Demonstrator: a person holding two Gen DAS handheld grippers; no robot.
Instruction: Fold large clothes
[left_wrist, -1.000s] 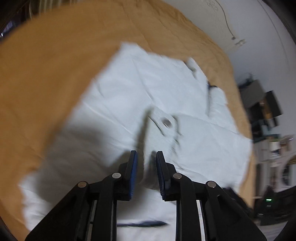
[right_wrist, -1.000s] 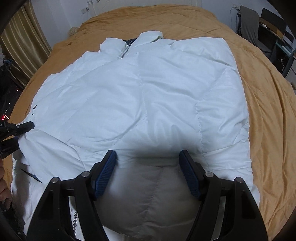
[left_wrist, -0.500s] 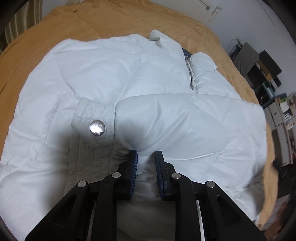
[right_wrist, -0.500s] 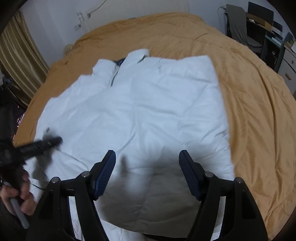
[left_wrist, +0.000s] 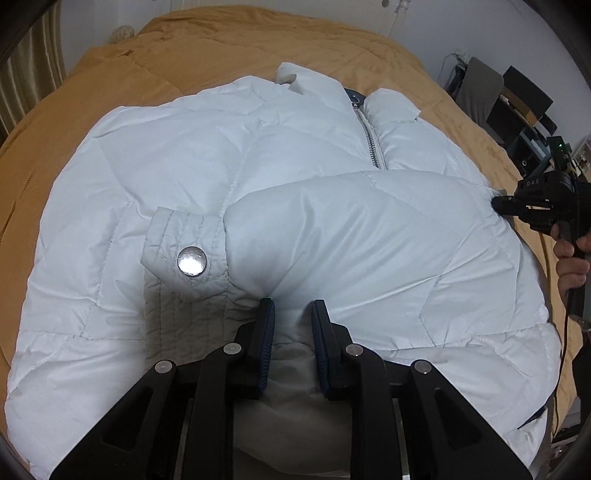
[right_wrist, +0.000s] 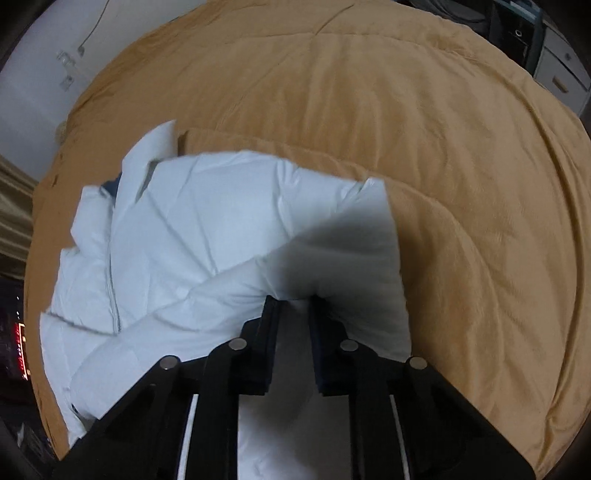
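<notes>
Left gripper (left_wrist: 293, 308) pinches white jacket (left_wrist: 369, 229) sleeve; right gripper (right_wrist: 293, 304) jaws closing, apparently on jacket's edge, over orange bedspread (right_wrist: 424, 129).

Jacket (right_wrist: 221, 229) hem behind fingers (right_wrist: 269, 332), blurred.

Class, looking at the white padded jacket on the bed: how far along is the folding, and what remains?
Done: one sleeve already lies folded across the zipped front, its snap cuff on the chest of the white jacket. In hand: the left gripper pinches that sleeve, and the right gripper is closing on fabric at the jacket's side edge. Left: that side and the body are not yet folded; the jacket lies spread on the orange bedspread.
</notes>
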